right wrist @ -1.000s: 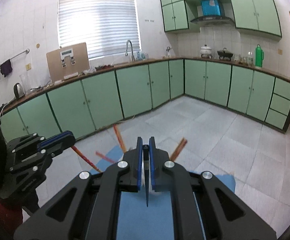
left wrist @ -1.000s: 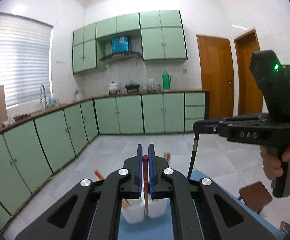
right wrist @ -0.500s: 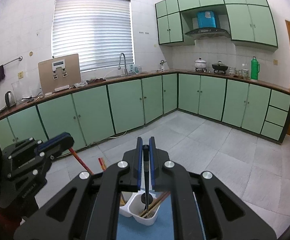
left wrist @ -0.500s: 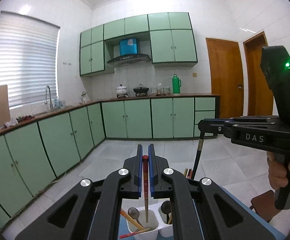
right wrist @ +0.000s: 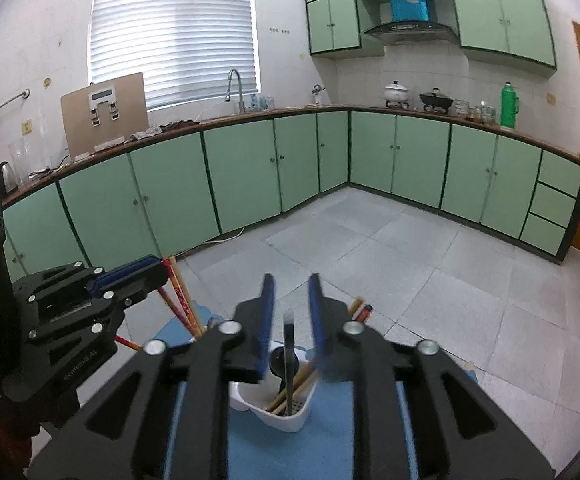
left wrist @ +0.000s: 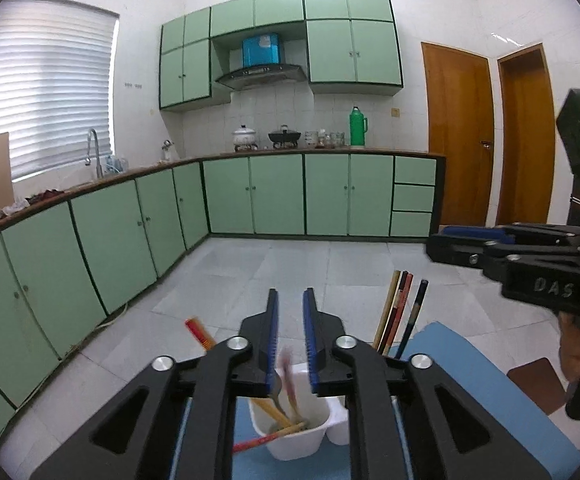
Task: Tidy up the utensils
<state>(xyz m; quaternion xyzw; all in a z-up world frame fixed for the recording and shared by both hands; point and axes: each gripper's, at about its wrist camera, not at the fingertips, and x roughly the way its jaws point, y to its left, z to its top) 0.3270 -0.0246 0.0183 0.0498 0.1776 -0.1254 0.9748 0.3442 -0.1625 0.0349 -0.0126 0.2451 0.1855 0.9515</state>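
Evidently near end: both tools, left tool and right tool, apart, gripping nothing; chopsticks, spoons inside white plastic two-compartment caddy, lower centre; no loose utensils visible.

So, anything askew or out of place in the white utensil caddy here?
One red chopstick hangs out over the rim of the white caddy instead of standing inside. The other utensils lean loosely; nothing looks spilled or damaged.

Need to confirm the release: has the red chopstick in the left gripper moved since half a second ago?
Yes. The left gripper has opened and the red chopstick has dropped from between its fingers into the white holder on the blue mat.
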